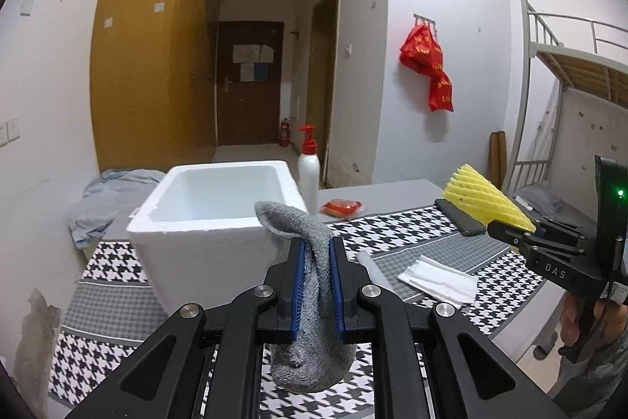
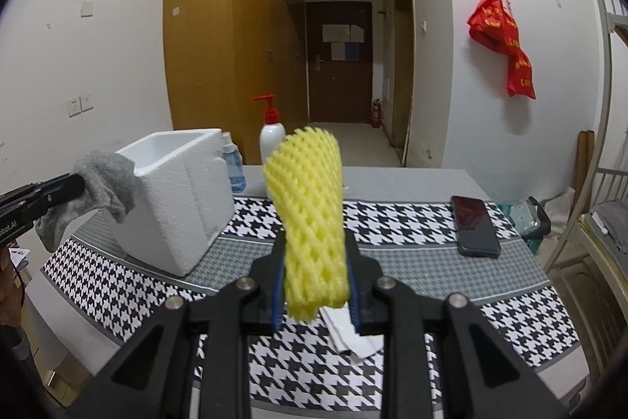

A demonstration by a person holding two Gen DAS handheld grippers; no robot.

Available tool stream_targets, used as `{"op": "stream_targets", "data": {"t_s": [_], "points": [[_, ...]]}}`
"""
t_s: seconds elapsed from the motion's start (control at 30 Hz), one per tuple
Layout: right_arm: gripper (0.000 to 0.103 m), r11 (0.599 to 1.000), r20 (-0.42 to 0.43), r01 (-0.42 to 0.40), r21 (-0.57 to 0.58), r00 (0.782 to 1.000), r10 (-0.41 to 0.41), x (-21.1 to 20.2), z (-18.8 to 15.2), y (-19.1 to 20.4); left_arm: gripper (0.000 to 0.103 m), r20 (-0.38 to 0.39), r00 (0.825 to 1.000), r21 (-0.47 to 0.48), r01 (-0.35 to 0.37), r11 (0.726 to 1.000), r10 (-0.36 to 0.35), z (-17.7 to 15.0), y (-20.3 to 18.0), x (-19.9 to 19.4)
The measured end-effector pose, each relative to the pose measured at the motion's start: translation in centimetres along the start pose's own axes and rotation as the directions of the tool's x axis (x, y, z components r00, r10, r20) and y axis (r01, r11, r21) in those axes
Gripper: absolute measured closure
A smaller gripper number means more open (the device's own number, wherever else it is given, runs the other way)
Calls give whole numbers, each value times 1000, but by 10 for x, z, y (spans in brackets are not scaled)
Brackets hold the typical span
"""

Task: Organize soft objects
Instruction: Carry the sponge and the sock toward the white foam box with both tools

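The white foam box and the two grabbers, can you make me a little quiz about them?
1. True or false: the left gripper has its jaws shut on the gray sock.
2. What does the right gripper hold? A) phone B) yellow foam net C) pump bottle
3. Fill in: the white foam box stands on the ____-patterned cloth.

Key: 1 true. 2 B. 3 houndstooth.
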State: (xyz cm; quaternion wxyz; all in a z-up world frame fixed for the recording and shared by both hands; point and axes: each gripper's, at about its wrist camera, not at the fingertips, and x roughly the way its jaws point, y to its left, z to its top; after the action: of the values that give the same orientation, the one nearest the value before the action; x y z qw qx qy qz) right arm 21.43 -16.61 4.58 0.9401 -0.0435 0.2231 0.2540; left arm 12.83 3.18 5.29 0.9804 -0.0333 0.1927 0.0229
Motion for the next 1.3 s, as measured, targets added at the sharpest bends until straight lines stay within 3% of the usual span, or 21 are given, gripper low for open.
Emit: {"op": "stream_targets", "data": {"t_s": [0.77, 1.3], "points": [[73, 988, 16, -112, -109, 993, 115, 13, 21, 58, 89, 29, 988, -92, -147, 985, 150, -13, 51, -34], [73, 965, 20, -213, -153, 976, 218, 33, 41, 88, 89, 9, 955, -132, -292, 947, 296, -25, 82, -43]]}}
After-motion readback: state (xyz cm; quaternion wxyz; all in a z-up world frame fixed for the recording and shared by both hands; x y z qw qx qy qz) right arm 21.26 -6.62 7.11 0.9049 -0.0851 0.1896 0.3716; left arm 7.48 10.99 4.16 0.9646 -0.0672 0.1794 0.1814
